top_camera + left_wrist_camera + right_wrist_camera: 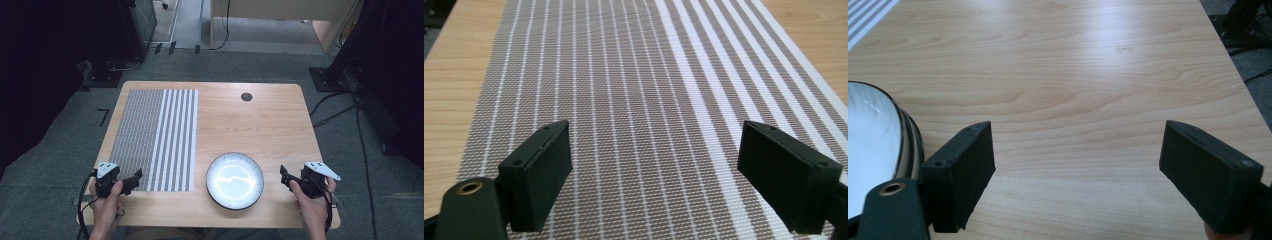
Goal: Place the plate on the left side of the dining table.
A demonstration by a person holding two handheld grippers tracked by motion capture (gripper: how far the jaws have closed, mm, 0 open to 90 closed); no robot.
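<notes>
The wooden table (260,120) carried just two loose things, and nothing about their placement suggested that work had begun. The biggest of them, a striped woven placemat (157,137), lay flat and square across the table's nine o'clock half, its near edge close to the front of the table. In the left gripper view the placemat (634,100) ran smooth and unwrinkled under the jaws, no corner lifted or folded.

Next in size, the white bowl (235,180) with a dark ribbed outside sat on bare wood at about six o'clock on the table, just beside the mat's near right corner but not on it. It looked empty. Its rim (905,135) showed at nine o'clock in the right gripper view, apart from the jaws.

The left gripper (132,181) hovered at the mat's near left corner, around seven o'clock, jaws spread wide with nothing between them. The right gripper (285,176) hung at three o'clock of the bowl, near it but not touching, jaws likewise spread and empty over plain wood.

Judged from this, everything remained to be done: if the bowl belonged on the mat, it was ungrasped and unmoved. A small dark cable port (246,97) sat at twelve o'clock, far from the work.
</notes>
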